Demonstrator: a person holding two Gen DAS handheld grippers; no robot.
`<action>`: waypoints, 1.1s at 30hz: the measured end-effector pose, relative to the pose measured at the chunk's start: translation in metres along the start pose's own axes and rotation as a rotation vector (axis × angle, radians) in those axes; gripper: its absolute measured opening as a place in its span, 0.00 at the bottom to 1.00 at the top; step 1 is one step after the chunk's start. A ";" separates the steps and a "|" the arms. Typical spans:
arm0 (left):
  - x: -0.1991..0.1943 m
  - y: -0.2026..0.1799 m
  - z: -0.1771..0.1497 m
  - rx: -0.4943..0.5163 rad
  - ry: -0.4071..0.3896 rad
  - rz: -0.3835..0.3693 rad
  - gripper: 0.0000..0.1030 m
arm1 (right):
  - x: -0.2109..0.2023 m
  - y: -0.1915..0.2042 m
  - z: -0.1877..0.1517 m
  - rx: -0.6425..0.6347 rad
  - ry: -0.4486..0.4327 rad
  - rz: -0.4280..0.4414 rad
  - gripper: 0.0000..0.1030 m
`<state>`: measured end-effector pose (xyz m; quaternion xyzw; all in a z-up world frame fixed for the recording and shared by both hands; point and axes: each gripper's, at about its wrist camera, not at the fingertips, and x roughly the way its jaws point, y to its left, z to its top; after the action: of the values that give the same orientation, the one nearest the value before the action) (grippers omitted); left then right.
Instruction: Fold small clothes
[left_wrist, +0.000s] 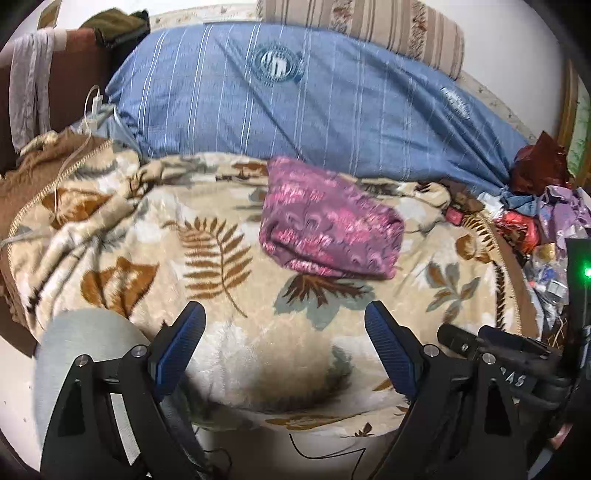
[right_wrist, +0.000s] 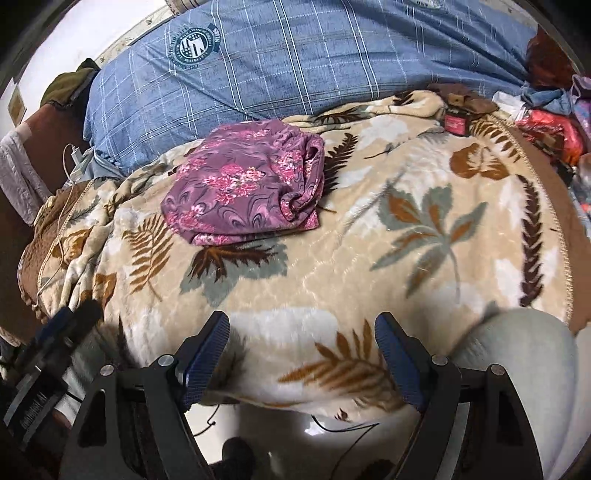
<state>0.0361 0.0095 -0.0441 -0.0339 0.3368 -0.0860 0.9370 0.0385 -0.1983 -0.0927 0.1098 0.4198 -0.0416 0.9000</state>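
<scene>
While both grippers hang above the near edge of the bed, the purple floral garment (left_wrist: 328, 225) lies alone on the leaf-patterned blanket (left_wrist: 221, 350), in front of the big blue striped bundle (left_wrist: 295, 110). It looks already folded into a compact packet: its outline is roughly rectangular, with layered edges along the front, and in the right wrist view the rolled folds show at its right end. So I judge that the folding of this piece is done, or almost done. The packet is a little puffy and one corner is rounded, so a last flattening could be useful, but this is only my opinion.

The left gripper (left_wrist: 284, 350) has its blue fingers spread wide and nothing is between them. The right gripper (right_wrist: 301, 354) is the same, with fingers apart and empty. Both are well apart from the garment and touch no cloth.

What is left is hard to say. At the far right of the bed there is a heap of mixed cloth and bags (left_wrist: 535, 206), red, lilac and shiny; maybe more small clothes wait there, but I cannot tell which of these belong to the task.
</scene>
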 end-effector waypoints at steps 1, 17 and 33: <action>-0.007 -0.003 0.003 0.017 -0.007 0.000 0.87 | -0.009 0.001 -0.001 -0.011 -0.012 -0.015 0.80; -0.030 -0.008 0.049 0.051 -0.008 0.038 0.87 | -0.068 0.027 0.037 -0.067 -0.098 -0.069 0.86; 0.006 0.004 0.050 0.065 0.080 0.093 0.87 | -0.026 0.058 0.052 -0.152 0.023 -0.066 0.86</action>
<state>0.0728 0.0123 -0.0098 0.0156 0.3724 -0.0545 0.9263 0.0698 -0.1547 -0.0314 0.0276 0.4353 -0.0379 0.8990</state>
